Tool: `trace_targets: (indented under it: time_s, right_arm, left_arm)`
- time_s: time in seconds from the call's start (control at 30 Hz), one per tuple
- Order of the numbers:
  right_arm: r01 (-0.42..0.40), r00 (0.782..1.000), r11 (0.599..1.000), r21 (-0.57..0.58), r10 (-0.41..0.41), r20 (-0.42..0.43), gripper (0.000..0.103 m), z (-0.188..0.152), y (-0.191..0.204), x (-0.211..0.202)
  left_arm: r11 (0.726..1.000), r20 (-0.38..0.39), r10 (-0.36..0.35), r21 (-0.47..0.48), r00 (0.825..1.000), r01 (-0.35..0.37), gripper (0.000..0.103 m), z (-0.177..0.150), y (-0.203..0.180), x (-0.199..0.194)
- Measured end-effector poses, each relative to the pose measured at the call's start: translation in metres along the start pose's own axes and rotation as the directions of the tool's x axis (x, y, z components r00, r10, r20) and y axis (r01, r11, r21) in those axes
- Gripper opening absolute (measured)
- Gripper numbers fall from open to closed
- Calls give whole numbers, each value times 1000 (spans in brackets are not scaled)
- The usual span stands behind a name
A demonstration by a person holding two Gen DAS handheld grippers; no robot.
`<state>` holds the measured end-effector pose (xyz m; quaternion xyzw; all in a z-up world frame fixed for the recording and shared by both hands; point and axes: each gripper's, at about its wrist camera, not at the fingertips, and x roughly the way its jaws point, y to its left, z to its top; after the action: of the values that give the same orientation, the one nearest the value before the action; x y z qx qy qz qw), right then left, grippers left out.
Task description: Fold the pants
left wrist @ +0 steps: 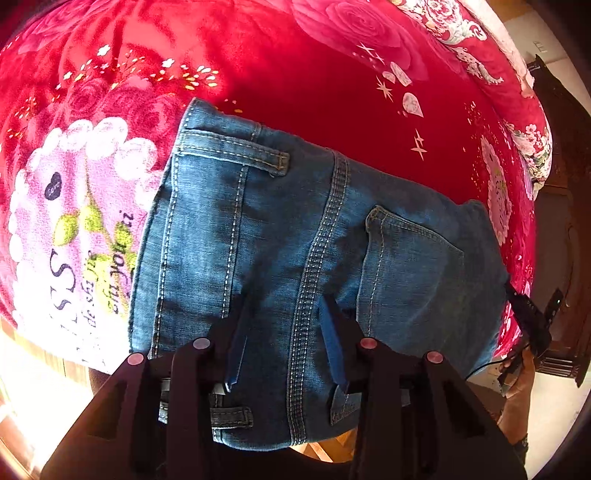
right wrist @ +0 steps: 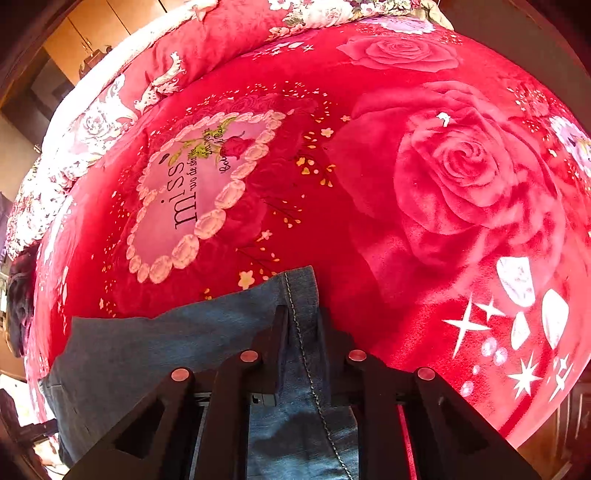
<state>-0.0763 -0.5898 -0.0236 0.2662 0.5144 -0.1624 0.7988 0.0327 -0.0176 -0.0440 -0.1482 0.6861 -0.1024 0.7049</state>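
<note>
Blue denim pants [left wrist: 295, 229] lie on a red rose-print blanket [left wrist: 332, 85], seat side up, with a back pocket [left wrist: 410, 258] and belt loop [left wrist: 236, 153] showing. My left gripper [left wrist: 284, 302] hovers over the seat seam with its blue-padded fingers [left wrist: 332, 339] apart and nothing between them. In the right wrist view, my right gripper [right wrist: 301, 314] is shut on a seamed edge of the pants [right wrist: 299, 291]; the denim runs back between the fingers and spreads left [right wrist: 147, 350]. The right gripper also shows at the pants' right edge in the left wrist view [left wrist: 532, 317].
The blanket [right wrist: 443, 166] covers a bed, with a pink heart print [right wrist: 195, 192] and large roses. Dark wooden furniture [left wrist: 569, 221] stands beside the bed. Wooden cabinets [right wrist: 96, 26] are behind it. The bed's near edge and floor [left wrist: 37, 387] show below the left gripper.
</note>
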Motion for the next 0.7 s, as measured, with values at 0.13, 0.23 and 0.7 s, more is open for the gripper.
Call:
trace_targets:
  time_s: [0.13,0.23,0.7]
  right_arm:
    - [-124,990,992,11,123,74,31,-17,-7,-46]
    - [-166,983,986,19,163,83,48,-46,-19,-78]
    - [-289,955,872,396,291,55,34,-150,-93,-73]
  left_arm:
    - [998,68,-61,-20,996,62,37,-16,22,-47]
    - [987,48,-150,-48,988,152,50,-41,40,-64]
    - [973,-27,-209,-102,978,205,7,-65,24,-14]
